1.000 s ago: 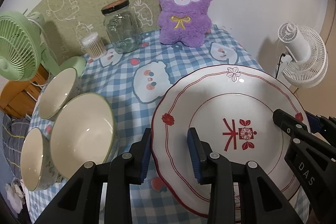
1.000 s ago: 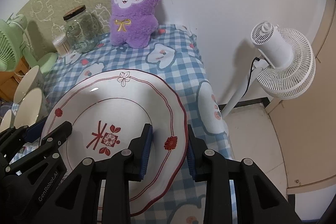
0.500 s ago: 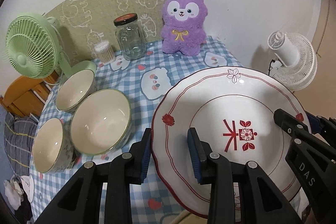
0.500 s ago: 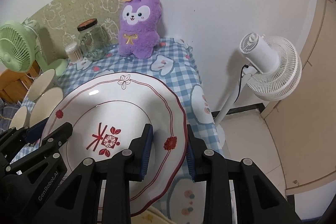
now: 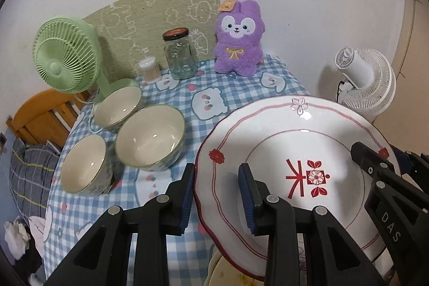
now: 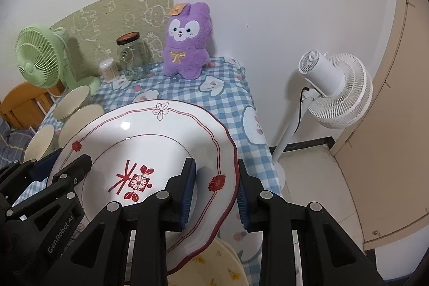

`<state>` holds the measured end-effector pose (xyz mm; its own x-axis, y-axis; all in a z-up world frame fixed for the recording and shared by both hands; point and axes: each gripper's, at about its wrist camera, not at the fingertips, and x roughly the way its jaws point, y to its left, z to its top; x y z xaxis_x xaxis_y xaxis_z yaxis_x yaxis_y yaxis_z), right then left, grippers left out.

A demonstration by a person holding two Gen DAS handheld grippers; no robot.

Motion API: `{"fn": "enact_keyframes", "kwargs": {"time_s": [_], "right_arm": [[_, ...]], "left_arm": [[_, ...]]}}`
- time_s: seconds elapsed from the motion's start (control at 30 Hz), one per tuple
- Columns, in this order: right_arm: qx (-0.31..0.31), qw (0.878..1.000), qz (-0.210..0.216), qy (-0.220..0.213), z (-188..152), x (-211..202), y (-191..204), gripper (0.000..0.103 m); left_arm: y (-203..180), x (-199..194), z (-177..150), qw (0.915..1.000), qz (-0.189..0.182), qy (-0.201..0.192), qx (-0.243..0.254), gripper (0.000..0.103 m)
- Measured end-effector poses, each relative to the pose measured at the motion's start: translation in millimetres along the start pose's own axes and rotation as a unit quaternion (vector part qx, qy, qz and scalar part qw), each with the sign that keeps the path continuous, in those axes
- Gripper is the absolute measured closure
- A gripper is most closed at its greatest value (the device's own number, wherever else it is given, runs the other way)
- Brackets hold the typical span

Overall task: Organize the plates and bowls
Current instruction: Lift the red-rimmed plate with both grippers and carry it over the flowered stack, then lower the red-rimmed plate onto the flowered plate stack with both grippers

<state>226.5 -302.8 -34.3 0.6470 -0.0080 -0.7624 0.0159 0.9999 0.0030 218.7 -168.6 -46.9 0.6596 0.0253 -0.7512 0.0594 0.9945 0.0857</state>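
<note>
Lifting the plate higher off the bench

Both tools stay clamped on the plate [image 5: 303, 152]: left tool [image 5: 215, 195] at its 9 o'clock rim, right tool [image 6: 214, 189] at 3 o'clock. Compared with earlier, it sits higher above the bench [image 5: 241, 90], bowls [image 5: 150, 136] looking smaller.

The big plate [image 5: 308, 152] hides the desk's [image 5: 241, 95] near right corner, and its underside is unseen. Another plate [image 6: 214, 267] beneath is mostly covered — cut by the bottom edge. In the right view, the three bowls [image 6: 77, 125] are partly hidden behind it.
</note>
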Motion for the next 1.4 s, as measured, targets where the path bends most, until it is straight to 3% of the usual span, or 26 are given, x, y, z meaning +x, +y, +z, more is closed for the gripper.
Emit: {"fn": "enact_keyframes", "kwargs": {"time_s": [0.53,1.4], "right_arm": [[-0.008,1.0,-0.003,-0.003,-45,-32,12,0.072],[-0.001,1.0,-0.013,0.02,-102,-41,10,0.072]], "left_arm": [[7,-23,-49,0.9999,-0.007,0.008,-0.012,0.072],[6,-29,-103,0.999,-0.027,0.032,-0.013,0.073]]}}
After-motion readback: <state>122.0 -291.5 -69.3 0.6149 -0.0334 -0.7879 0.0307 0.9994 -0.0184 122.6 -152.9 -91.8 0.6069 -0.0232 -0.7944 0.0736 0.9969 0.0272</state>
